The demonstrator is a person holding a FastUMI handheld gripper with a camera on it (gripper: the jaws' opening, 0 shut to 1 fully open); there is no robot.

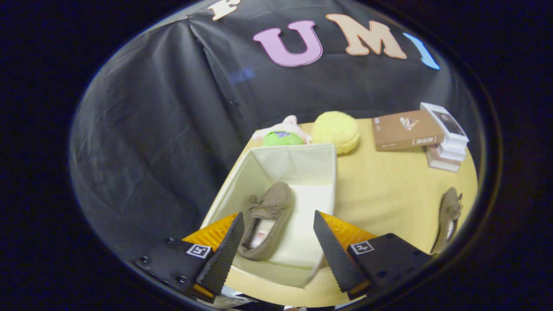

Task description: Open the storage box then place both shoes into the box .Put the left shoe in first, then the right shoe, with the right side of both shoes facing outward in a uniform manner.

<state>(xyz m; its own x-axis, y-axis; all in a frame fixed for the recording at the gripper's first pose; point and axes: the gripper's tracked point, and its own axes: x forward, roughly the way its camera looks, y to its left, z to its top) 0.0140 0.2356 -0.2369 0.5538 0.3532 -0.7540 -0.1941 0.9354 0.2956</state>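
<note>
Gripper [276, 229] fingers spread wide, nothing held, poised over the near end of the storage box [322, 162]. Box open, cream fabric, on the wooden table [389, 190]. One tan shoe [268, 218] lies inside the box, toward its left wall, between the fingers. Second tan shoe [449, 218] on the table, well right of the box. Behind the box: green-and-pink plush [283, 134] and yellow plush [337, 129]. Far right of the box: stack of books [447, 144] with a brown book [406, 129] beside it
</note>
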